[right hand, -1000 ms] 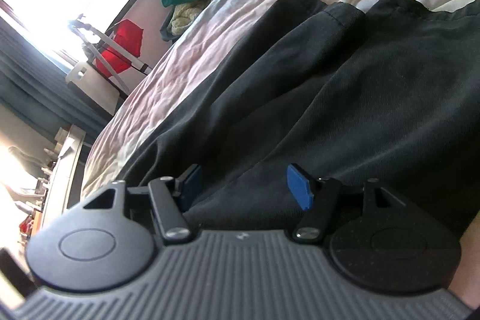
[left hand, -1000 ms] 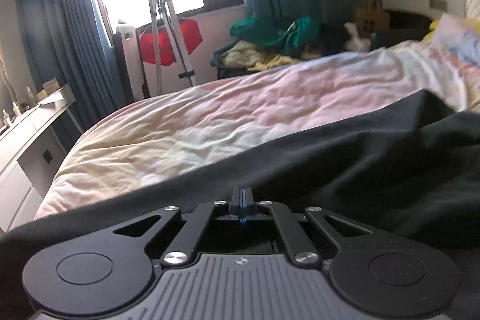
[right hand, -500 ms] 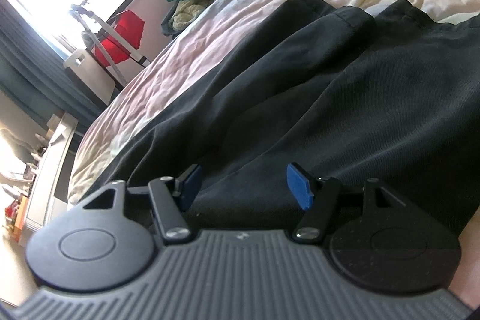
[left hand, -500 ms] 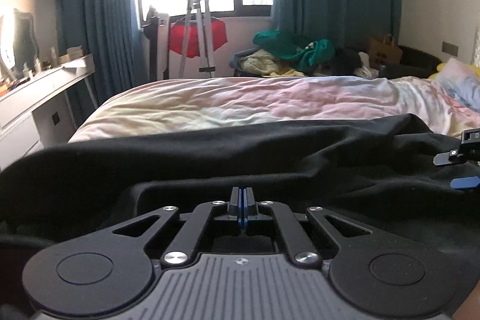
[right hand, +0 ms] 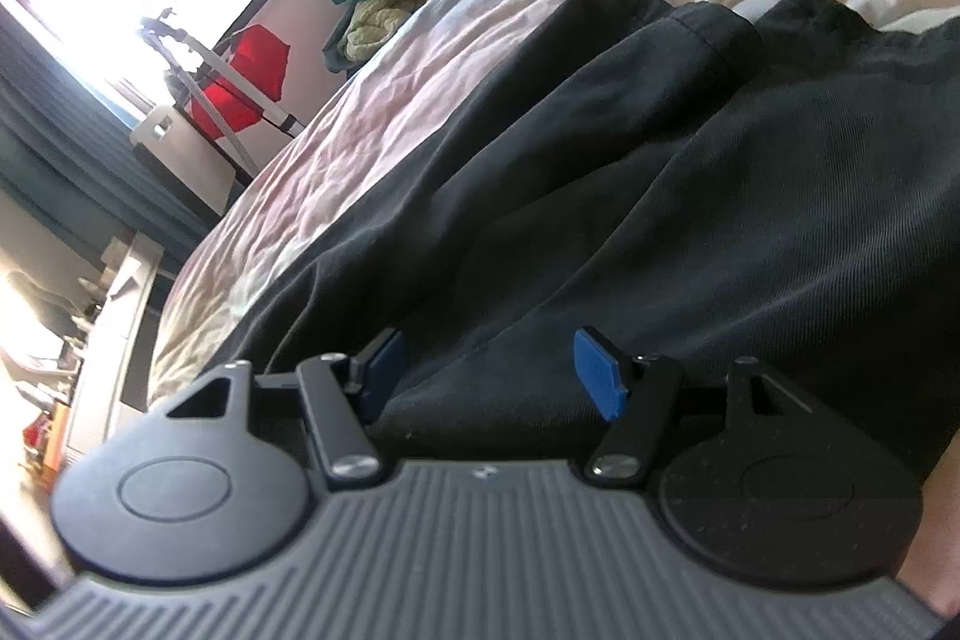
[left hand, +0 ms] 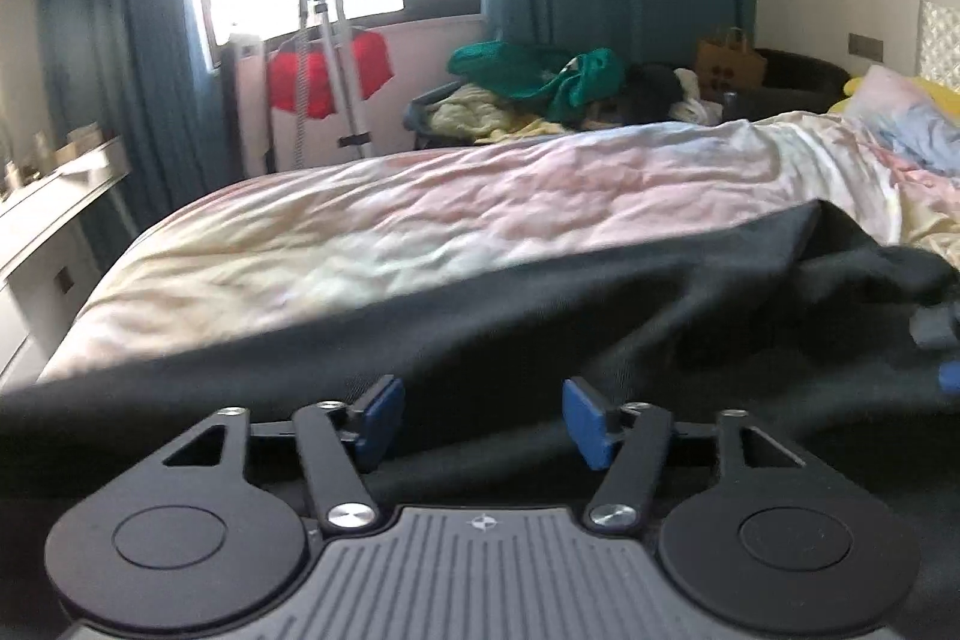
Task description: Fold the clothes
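Note:
A black garment [left hand: 540, 328] lies spread across the near side of the bed and also fills the right wrist view [right hand: 690, 196]. My left gripper [left hand: 480, 424] is open just above the garment's near part, with nothing between its blue pads. My right gripper [right hand: 492, 376] is open low over the garment, tilted, with fabric lying between and below its pads. The right gripper's tip [left hand: 936, 334] shows blurred at the right edge of the left wrist view.
The bed [left hand: 480, 214] has a pale pink and yellow cover. A pile of green and yellow clothes [left hand: 534, 88] lies beyond the bed. A tripod with a red cloth [left hand: 327, 70] stands by the window. A white desk [left hand: 42, 214] is at the left.
My left gripper was shut on the black garment and has opened, letting it go. The garment's raised fold has dropped back down on the bed. My right gripper stays open over the fabric.

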Available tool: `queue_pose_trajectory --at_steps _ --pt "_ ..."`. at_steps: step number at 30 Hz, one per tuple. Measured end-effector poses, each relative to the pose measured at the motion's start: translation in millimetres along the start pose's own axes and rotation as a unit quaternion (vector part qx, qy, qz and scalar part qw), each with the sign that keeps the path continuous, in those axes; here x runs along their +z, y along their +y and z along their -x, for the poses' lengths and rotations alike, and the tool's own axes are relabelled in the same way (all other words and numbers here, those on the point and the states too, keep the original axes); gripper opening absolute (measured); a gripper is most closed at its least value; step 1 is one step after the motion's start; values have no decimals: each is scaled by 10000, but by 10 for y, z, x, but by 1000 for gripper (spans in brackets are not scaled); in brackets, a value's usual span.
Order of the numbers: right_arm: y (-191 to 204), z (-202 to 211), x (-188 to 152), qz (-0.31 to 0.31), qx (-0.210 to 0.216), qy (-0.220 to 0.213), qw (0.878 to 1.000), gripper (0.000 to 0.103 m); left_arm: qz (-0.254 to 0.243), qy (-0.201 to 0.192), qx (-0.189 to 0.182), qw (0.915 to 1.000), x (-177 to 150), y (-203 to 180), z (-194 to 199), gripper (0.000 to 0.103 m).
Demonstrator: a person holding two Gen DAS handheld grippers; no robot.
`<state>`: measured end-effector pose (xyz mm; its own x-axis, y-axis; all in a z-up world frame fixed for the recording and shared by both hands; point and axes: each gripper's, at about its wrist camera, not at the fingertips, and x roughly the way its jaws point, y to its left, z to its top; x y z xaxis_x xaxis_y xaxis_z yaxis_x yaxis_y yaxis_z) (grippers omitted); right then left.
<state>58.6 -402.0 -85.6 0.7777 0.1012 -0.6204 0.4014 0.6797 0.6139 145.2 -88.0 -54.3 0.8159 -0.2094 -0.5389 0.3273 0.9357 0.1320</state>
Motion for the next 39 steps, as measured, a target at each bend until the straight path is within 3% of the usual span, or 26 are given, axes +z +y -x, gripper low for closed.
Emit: queue_pose_trajectory --at_steps 2,7,10,13,21,25,30,33,35,36,39 --pt "-28 -5 13 -79 23 8 10000 66 -14 21 -119 9999 186 -98 -242 75" --pt "-103 -33 46 -224 54 31 9997 65 -308 37 -651 9974 480 -464 -727 75" --pt "-144 -51 70 -290 112 37 9995 65 -842 64 -911 9923 472 -750 -879 75" --pt "-184 -84 83 -306 82 -2 9995 64 -1344 251 -907 9865 378 -962 -993 75" --pt "-212 -90 100 -378 166 -85 9991 66 -1360 305 -660 9880 29 -645 -566 76" --pt "-184 -49 93 -328 110 -131 9993 66 -1272 229 -658 9894 -205 -385 -309 85" --pt "-113 -25 40 -175 -40 -173 9997 66 -1229 226 -399 9914 -364 -260 -314 83" --pt "-71 -18 18 -86 -53 -185 9998 66 -830 73 -440 9956 -386 -170 -299 61" --pt "-59 -15 18 -26 -7 -196 9998 66 -490 -19 -436 9978 -389 -87 -290 22" --pt "-55 -15 18 -4 38 -201 9998 66 -364 -61 -456 9983 -387 -49 -280 14" --pt "-47 -28 9 38 142 -274 9995 66 -20 -218 -533 9983 -390 64 -228 7"
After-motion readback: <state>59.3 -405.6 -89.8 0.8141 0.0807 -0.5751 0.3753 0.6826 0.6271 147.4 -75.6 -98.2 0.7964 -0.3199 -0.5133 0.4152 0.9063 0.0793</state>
